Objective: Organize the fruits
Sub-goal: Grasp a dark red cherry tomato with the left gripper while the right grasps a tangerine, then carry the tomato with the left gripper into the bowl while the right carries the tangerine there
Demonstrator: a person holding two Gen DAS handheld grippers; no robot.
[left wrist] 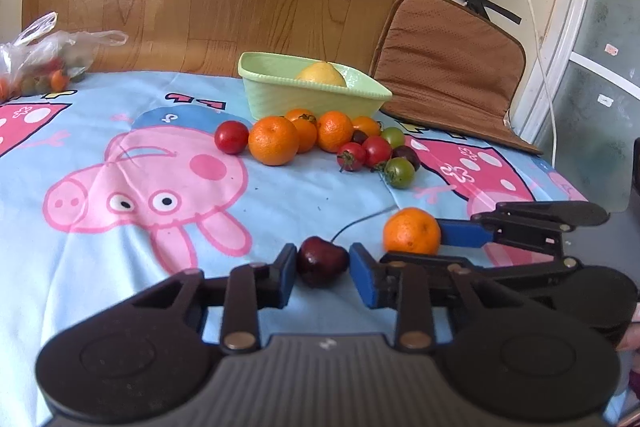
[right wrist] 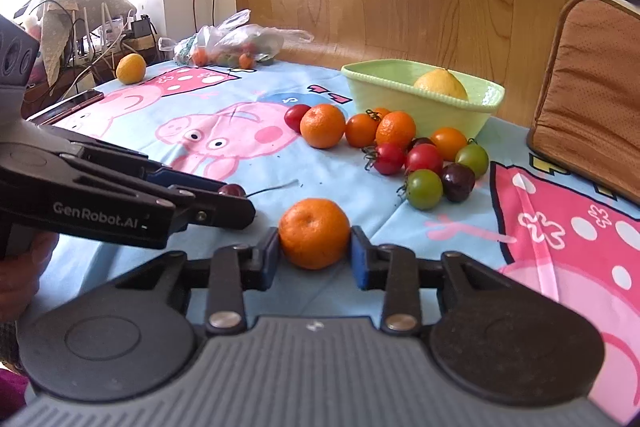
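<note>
In the left wrist view my left gripper is shut on a dark red cherry that rests on the cartoon-pig cloth, its stem trailing to the right. My right gripper is shut on a mandarin, a blue pad pressing each side, low over the cloth. The same mandarin shows just right of the cherry. A light green basket at the back holds a lemon. In front of it lies a pile of mandarins and small red, green and dark tomatoes.
A plastic bag with more small fruit lies at the far left of the cloth, and a yellow fruit sits beside it. A brown cushion leans at the back right. A wooden panel stands behind. Cables and clutter crowd the left.
</note>
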